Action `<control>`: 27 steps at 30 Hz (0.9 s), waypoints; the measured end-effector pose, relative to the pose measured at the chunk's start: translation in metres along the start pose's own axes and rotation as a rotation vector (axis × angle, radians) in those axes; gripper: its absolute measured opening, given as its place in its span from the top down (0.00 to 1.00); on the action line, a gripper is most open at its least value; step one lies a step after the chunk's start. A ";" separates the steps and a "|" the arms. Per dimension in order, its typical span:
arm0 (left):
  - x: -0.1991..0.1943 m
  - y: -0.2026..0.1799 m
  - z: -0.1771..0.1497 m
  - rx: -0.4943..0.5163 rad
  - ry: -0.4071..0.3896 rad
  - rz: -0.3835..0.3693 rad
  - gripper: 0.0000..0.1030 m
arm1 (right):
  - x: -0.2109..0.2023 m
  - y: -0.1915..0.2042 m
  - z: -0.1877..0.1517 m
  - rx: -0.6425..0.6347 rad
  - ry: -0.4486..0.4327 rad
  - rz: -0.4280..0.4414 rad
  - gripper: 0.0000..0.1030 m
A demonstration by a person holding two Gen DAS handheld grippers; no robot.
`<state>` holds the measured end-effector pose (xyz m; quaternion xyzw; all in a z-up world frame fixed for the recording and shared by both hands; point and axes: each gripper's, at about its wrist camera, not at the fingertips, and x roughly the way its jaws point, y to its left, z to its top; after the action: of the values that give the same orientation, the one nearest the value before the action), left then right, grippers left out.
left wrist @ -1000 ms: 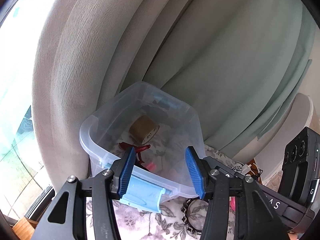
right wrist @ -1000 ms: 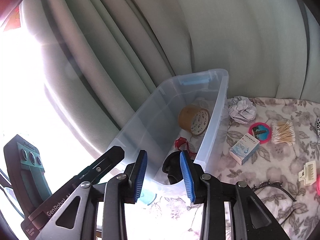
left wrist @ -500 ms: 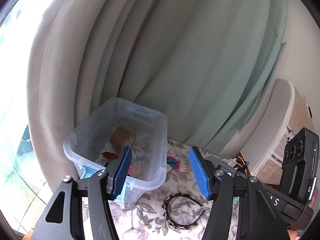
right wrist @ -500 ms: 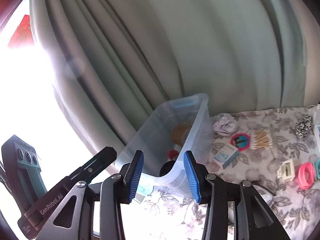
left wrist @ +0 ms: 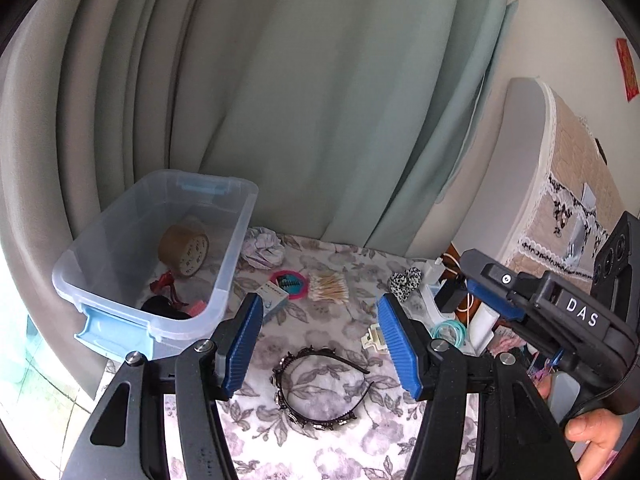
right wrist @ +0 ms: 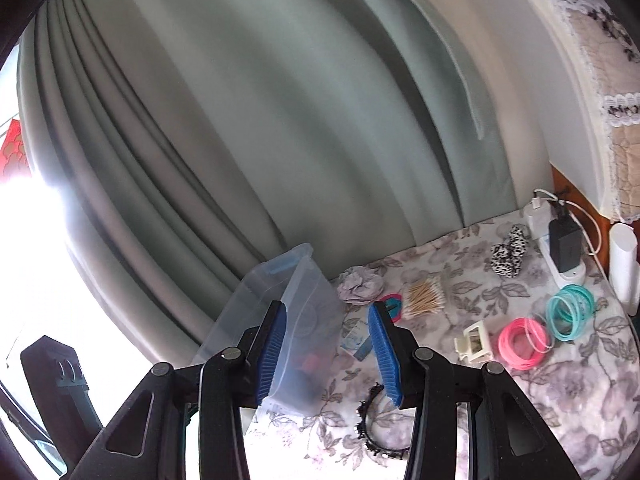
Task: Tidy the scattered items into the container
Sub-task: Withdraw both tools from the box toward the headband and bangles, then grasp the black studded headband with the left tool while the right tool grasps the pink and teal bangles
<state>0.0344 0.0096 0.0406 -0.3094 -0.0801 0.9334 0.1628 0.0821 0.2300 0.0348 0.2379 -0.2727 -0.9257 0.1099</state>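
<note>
Fingers (left wrist: 244, 340) of the left gripper (left wrist: 320, 344) are standing spread and empty, and the right gripper (right wrist: 328, 352) is gaping likewise. Just ahead between the left fingers the beaded headband (left wrist: 320, 388) is lying on the floral cloth (left wrist: 400, 440), so pinching its thin band squarely looks wise. Off to their left the clear container (left wrist: 236, 240) is holding a tape roll (left wrist: 184, 250), while cotton swabs (left wrist: 328, 286) and others are lying beyond them.

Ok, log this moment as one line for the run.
left gripper: open, empty, above headband | right gripper: open, empty | bin: holds tape roll | cotton swabs: on cloth
</note>
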 end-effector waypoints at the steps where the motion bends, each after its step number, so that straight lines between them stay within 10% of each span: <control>1: 0.005 -0.003 -0.002 0.002 0.015 -0.001 0.41 | -0.001 -0.007 0.000 0.012 -0.001 -0.013 0.55; 27: 0.129 0.023 -0.077 -0.082 0.364 0.103 0.41 | 0.008 -0.166 -0.012 0.219 0.031 -0.400 0.54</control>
<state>-0.0225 0.0379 -0.0973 -0.4831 -0.0714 0.8652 0.1141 0.0690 0.3592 -0.0694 0.3120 -0.3172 -0.8902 -0.0979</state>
